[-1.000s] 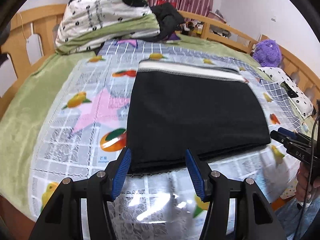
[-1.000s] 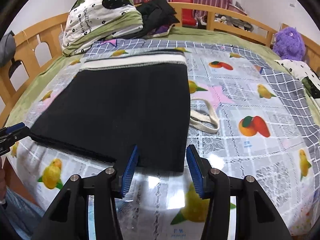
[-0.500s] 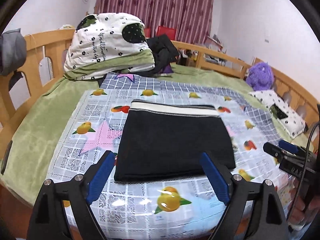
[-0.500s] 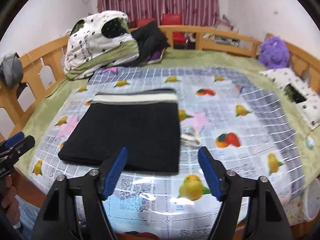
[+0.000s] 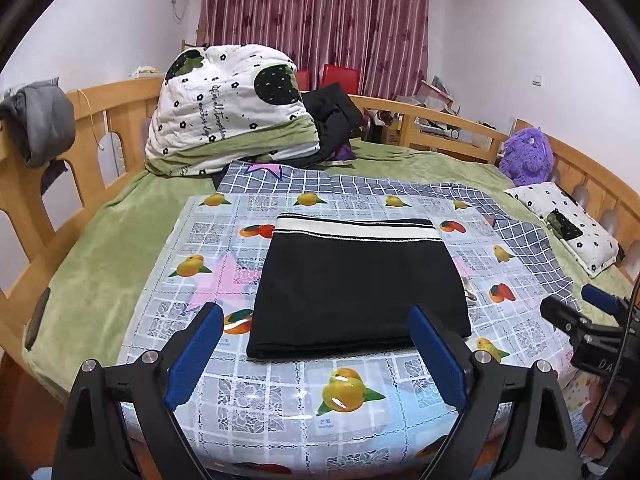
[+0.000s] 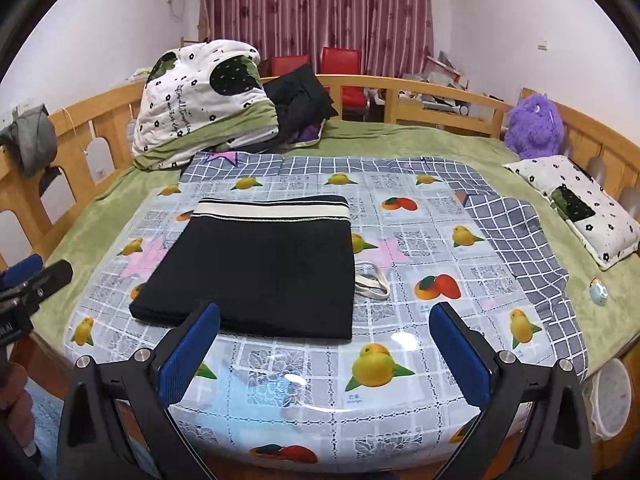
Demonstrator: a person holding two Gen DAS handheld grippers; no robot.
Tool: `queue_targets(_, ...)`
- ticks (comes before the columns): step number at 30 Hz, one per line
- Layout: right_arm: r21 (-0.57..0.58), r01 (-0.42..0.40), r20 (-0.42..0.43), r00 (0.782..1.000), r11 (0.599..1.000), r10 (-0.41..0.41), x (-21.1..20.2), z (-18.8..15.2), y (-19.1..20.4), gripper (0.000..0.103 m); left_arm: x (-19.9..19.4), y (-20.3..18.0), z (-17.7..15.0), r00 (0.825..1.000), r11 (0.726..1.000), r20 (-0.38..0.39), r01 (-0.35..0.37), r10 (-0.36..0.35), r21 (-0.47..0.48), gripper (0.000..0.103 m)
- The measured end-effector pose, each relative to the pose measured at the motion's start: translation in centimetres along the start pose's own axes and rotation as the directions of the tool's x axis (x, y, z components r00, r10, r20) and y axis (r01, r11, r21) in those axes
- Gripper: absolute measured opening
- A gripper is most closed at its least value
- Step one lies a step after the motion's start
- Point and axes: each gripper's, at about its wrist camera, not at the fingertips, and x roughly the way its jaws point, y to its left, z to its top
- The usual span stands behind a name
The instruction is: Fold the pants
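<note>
The black pants [image 5: 360, 284] lie folded into a flat rectangle on the fruit-print plastic sheet [image 5: 344, 392], with the white-striped waistband at the far end. They also show in the right wrist view [image 6: 260, 272]. My left gripper [image 5: 316, 332] is open and empty, held back above the near edge of the bed in front of the pants. My right gripper [image 6: 324, 328] is open and empty, also back from the pants' near edge. A white drawstring loop [image 6: 372, 280] sticks out at the pants' right side.
A folded quilt [image 5: 228, 104] and dark clothes [image 5: 332, 120] are piled at the bed's head. A purple plush toy [image 6: 534, 126] and a pillow [image 6: 576, 204] lie at the right. Wooden rails [image 5: 48, 184] ring the bed. A white bin [image 6: 610, 400] stands at the lower right.
Both grippers pulled back and up from the pants' near edge and opened wider. The pants stay folded on the sheet.
</note>
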Motion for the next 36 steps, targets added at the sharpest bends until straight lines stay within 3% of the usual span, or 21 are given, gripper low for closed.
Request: queue_targets(36, 0.030, 0.030, -0.003, 1.000, 0.999, -0.030, -0.56, 0.10, -0.25, 0.102, -0.09, -0.47, -0.44, 1.000, 1.000, -0.021, -0.007, 0.007, 0.027, 0.094)
